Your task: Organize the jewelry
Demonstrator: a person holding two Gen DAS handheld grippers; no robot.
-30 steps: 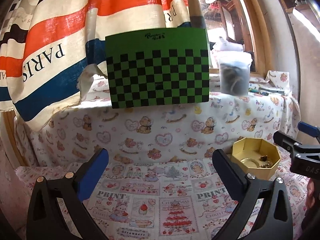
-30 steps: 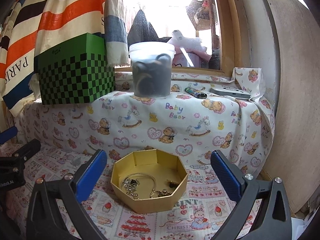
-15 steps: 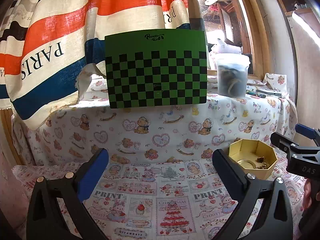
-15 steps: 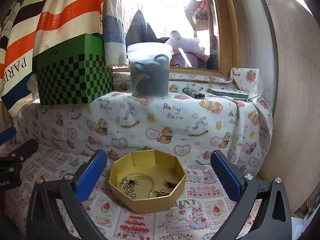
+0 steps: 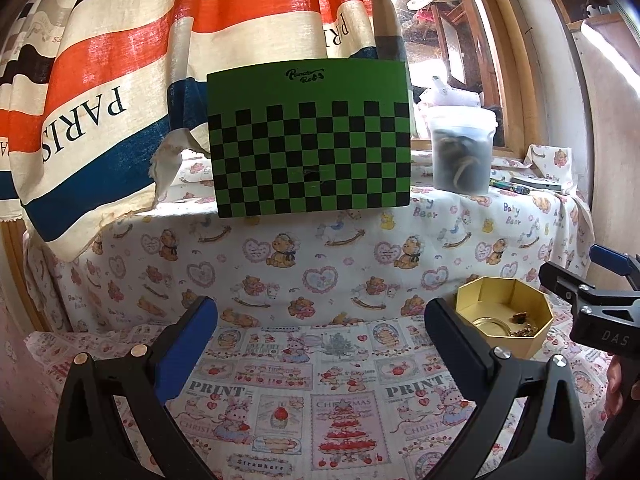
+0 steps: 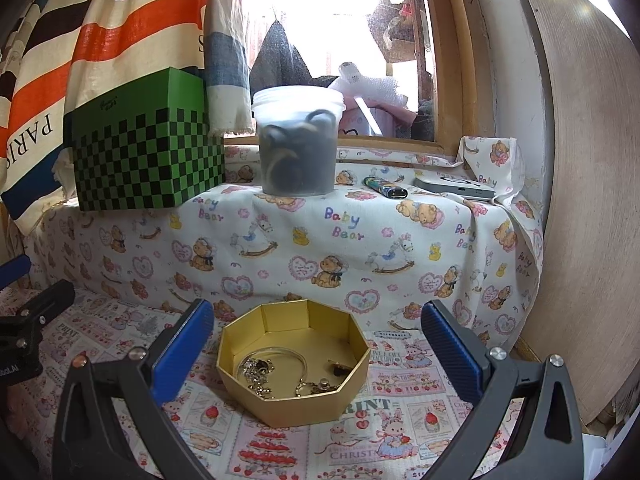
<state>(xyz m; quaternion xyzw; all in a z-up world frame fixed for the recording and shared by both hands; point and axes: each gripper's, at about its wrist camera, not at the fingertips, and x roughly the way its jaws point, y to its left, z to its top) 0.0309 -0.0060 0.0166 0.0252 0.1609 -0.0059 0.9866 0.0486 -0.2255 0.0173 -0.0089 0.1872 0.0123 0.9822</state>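
Both tools spread wide, empty: right tool (image 6: 314,338) over gold octagonal box (image 6: 294,394), left tool (image 5: 320,332) beside. Tangled chains (image 6: 256,372) risk snagging; light box may tip.

Premises: a private home, window corner used as a shelf area. Evidence: nursery-print cloth (image 6: 360,240) with teddy bears and "Baby Bear" lettering covers the raised ledge ahead of both finger pairs; a Christmas-print cloth (image 5: 320,392) lies beneath the fingers. A striped "PARIS" curtain (image 5: 120,80) hangs above and left of the left fingers. A wooden window frame (image 6: 444,80) stands beyond the right fingers, with a lighter (image 6: 386,188) and a lidded plastic tub (image 6: 298,144) on the ledge.
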